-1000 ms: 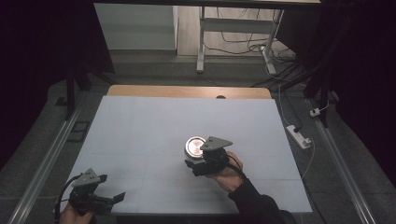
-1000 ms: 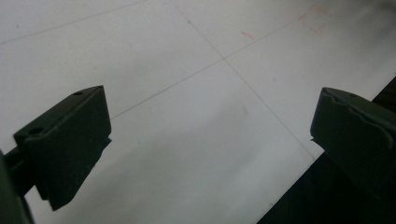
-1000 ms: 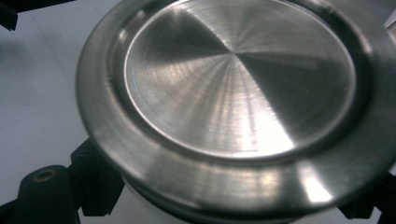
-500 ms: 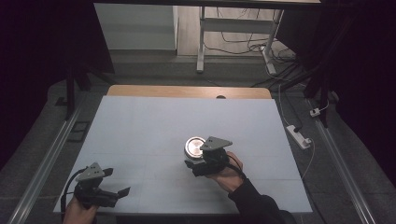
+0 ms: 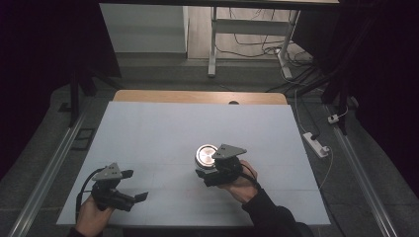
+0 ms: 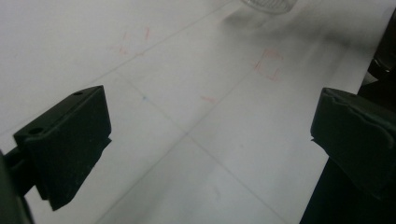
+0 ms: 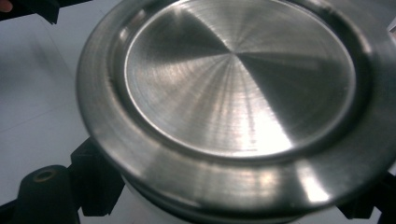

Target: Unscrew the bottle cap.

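The jar [image 5: 205, 156], a round container under a brushed steel lid [image 7: 233, 88], stands near the middle of the table [image 5: 163, 123], and the right gripper [image 5: 210, 170] is clamped on its body just below the lid. It looks stiff and smooth, likely slippery, so the body is a safer hold than the rim. The left gripper [image 5: 133, 190], jaws wide and empty, hovers well apart.

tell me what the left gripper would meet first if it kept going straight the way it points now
Mostly bare table. The left gripper stands open and aims across the white sheet toward the round metal-lidded container held by the right gripper. That container likely comes first, though depth is hard to judge.
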Demonstrator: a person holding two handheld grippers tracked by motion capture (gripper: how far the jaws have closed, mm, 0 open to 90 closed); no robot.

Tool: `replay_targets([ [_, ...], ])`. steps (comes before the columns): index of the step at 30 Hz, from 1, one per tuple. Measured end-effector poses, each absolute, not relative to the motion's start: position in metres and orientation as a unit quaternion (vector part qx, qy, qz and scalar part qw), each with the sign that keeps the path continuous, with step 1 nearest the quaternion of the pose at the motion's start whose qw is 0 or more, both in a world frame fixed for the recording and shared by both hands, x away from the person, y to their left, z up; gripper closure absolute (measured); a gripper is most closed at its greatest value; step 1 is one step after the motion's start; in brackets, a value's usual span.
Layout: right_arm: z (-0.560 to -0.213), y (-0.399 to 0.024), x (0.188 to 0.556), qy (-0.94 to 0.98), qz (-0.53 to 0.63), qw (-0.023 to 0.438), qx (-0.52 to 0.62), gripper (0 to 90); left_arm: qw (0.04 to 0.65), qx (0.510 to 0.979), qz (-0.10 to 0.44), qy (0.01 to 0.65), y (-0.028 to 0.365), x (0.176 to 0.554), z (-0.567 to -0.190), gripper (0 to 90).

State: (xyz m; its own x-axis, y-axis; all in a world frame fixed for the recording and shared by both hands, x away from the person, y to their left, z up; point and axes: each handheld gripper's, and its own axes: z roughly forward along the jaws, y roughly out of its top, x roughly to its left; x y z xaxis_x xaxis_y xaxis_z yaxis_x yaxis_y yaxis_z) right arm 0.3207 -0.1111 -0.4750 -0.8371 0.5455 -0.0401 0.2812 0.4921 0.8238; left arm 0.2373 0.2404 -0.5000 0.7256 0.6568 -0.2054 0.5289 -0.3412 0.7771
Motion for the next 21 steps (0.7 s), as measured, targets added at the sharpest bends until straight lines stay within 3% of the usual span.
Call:
replay_targets([
  [21,-0.475,-0.111,0.319,0.853,0.445,0.142,0.232,14.5,0.466,0.825,0.075,0.312,0.206,0.275,-0.481,0.0],
])
